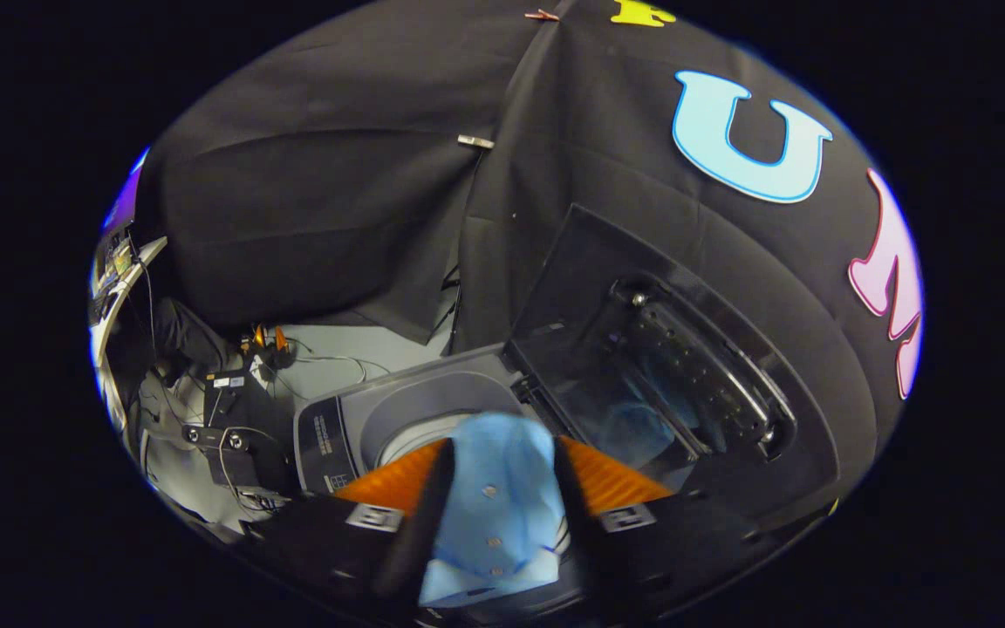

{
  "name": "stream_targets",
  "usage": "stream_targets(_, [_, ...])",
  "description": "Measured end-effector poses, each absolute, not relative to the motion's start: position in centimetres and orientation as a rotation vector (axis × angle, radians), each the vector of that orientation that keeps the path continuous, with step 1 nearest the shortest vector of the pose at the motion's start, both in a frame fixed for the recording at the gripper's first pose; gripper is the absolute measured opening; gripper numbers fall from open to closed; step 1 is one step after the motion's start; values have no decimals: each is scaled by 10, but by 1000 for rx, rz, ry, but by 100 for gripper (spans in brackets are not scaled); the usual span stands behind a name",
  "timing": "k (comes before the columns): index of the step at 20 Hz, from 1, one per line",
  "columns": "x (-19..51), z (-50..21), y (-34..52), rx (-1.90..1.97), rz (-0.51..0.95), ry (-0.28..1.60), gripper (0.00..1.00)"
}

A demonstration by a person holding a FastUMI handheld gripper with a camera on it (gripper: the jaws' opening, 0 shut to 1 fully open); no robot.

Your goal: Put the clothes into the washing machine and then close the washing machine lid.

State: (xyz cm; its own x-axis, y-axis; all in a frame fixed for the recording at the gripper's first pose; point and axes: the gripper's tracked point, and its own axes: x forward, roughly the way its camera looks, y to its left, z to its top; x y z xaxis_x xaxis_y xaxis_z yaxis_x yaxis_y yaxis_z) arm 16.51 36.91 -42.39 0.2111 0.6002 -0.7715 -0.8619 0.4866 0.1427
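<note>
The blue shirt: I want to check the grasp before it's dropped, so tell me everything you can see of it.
The blue shirt is pale blue woven cloth with a row of small buttons down its placket. It hangs bunched and folded between the gripper fingers, which press on it from both sides. It is held above the washing machine, over the round drum opening, with the lid raised open just beyond.

Dim booth, heavy fisheye warp at edges, claw fingers blurred.

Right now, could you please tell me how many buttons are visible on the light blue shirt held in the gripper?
3 buttons on the light blue button-up shirt, which the gripper is shut on above the open washing machine: one nearest the fingertips, one mid-placket, one lowest. Folds may hide more.
</note>
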Motion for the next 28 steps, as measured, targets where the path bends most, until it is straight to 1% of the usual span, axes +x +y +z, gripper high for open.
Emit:
stream_targets(2, [166,-413,372,-340,1060,832,100])
stream_targets(8, [176,-391,378,-277,1059,754,98])
stream_targets(13, [209,-353,378,-176,987,617,99])
stream_targets(16, [234,-333,374,-119,914,531,98])
stream_targets(22, [285,-322,351,-51,746,459,98])
stream_targets(28, [339,-333,314,-4,532,483,98])
